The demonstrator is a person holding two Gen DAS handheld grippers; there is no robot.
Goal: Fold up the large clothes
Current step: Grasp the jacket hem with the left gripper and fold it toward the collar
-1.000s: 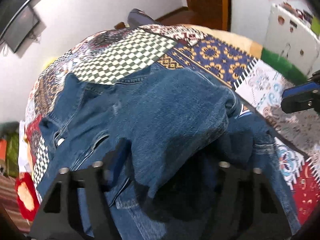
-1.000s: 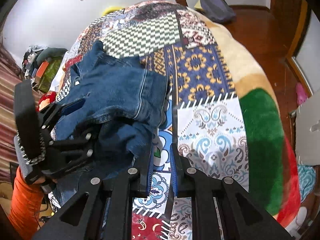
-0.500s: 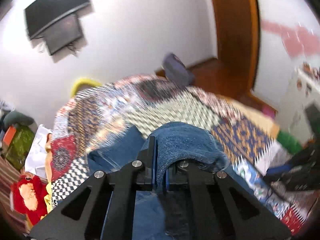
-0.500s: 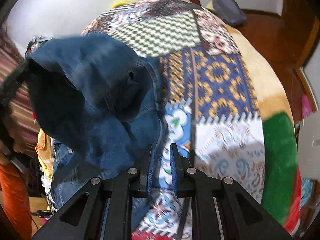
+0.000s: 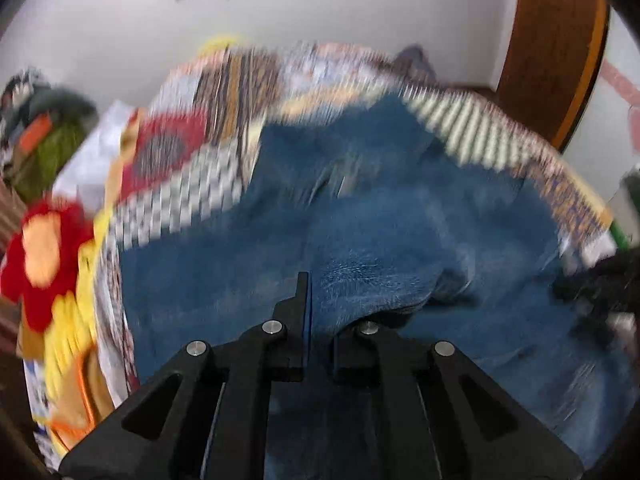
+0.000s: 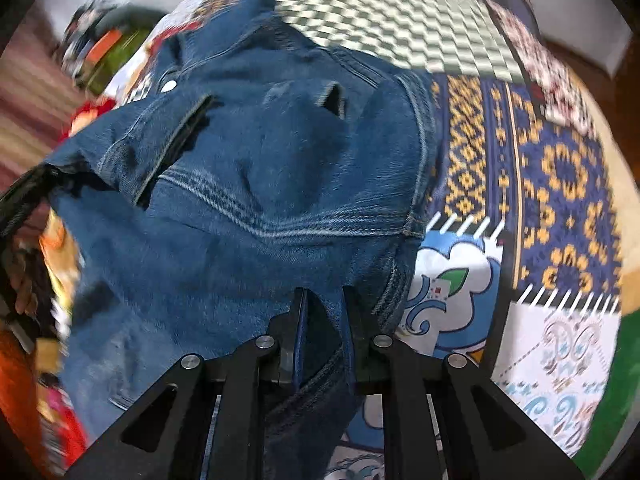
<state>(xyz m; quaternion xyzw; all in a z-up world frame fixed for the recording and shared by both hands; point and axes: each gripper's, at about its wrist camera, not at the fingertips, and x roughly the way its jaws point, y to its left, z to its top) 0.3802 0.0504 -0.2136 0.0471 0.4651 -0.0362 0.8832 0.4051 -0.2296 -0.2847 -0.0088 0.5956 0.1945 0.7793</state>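
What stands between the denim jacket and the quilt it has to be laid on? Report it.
Nothing visible does. The blue denim jacket hangs from both tongs, left and right, over bare patchwork quilt; the red plush toy lies off the bed's edge.

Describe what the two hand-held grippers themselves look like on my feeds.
Both look alike: the left hand-held gripper and right hand-held gripper are matte black angular frames with triangular cut-outs, round silver bolt heads at the joints, and flat fingers faced with thin blue pads. No cables or markings show.
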